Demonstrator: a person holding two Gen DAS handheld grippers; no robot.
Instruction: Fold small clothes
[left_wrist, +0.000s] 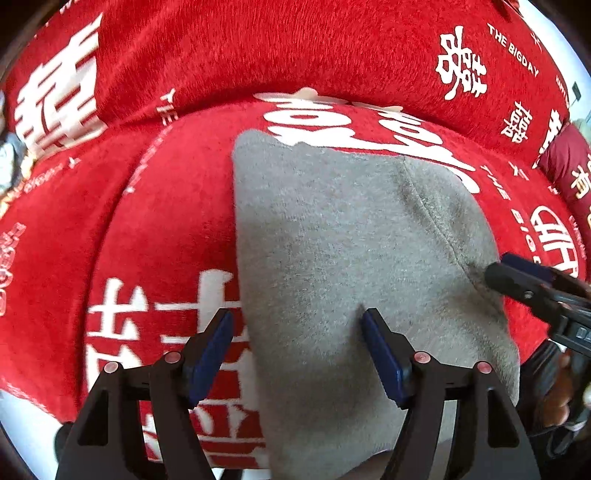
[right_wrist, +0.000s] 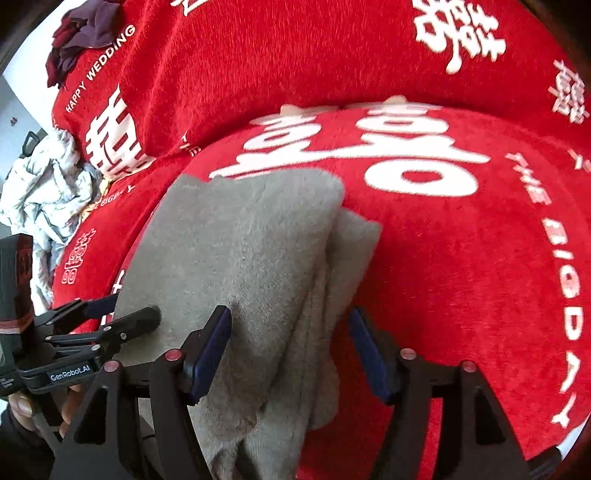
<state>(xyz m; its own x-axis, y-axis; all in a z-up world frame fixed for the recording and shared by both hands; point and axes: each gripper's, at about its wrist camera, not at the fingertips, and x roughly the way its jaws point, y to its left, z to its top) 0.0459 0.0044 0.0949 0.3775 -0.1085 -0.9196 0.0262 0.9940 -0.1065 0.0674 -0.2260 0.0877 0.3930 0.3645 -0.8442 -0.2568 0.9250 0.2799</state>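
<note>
while the grey garment (left_wrist: 351, 258) lies part-folded on the red printed blanket (left_wrist: 166, 221), the fold looks midway; next, i judge, an edge must be gripped and carried over. left gripper (left_wrist: 297, 354) stands wide open, straddling the garment's left edge, one finger pressing the cloth. right gripper (right_wrist: 290, 354) is also wide, bunched layers between its fingers toward 6 o'clock, nothing clamped
</note>
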